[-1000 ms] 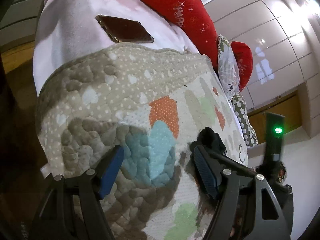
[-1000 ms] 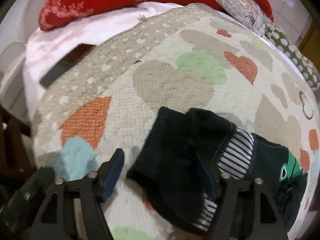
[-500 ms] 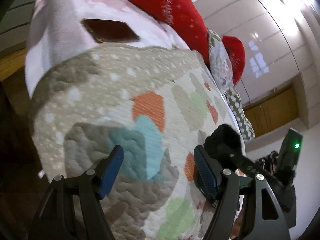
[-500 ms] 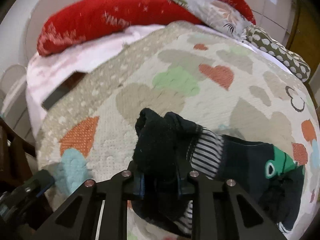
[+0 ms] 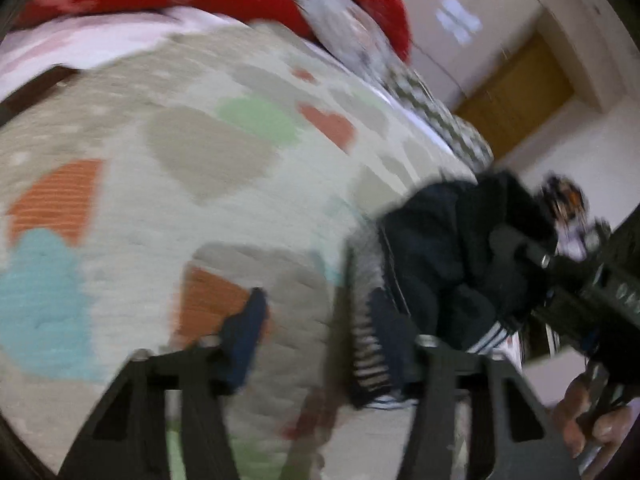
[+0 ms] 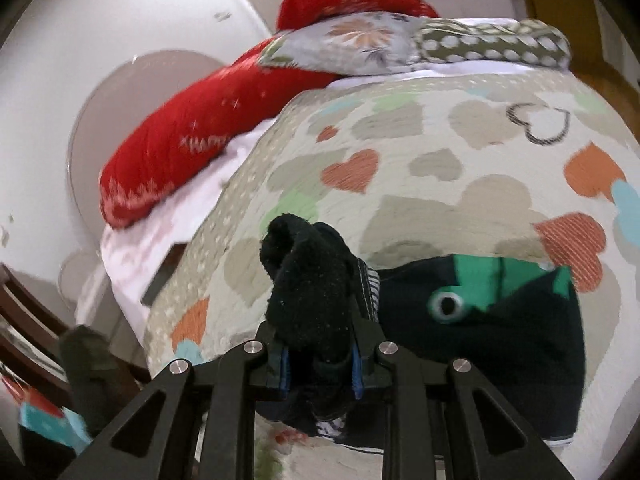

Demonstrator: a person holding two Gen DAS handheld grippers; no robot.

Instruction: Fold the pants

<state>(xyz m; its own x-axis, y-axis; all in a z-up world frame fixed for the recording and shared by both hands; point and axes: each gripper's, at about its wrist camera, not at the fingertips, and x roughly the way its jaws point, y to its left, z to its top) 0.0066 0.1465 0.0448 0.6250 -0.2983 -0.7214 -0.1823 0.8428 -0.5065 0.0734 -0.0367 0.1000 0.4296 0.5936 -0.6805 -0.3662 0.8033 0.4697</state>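
The dark pants (image 6: 512,320), with a green frog patch and a black-and-white striped band, lie on the heart-patterned quilt (image 6: 460,152). My right gripper (image 6: 318,360) is shut on a bunched black end of the pants and lifts it off the quilt. In the blurred left wrist view the pants (image 5: 448,256) hang from the right gripper (image 5: 532,264) at the right. My left gripper (image 5: 316,336) is open and empty over the quilt (image 5: 208,152), its right finger at the striped edge.
Red pillows (image 6: 208,132), a floral pillow (image 6: 352,40) and a dotted pillow (image 6: 500,42) lie at the far end of the bed. A pink sheet (image 6: 160,236) shows at the left. A wooden door (image 5: 516,92) stands at the right.
My right gripper has shut on the pants' black end and raised it. My left gripper has swung right toward the pants and stays open.
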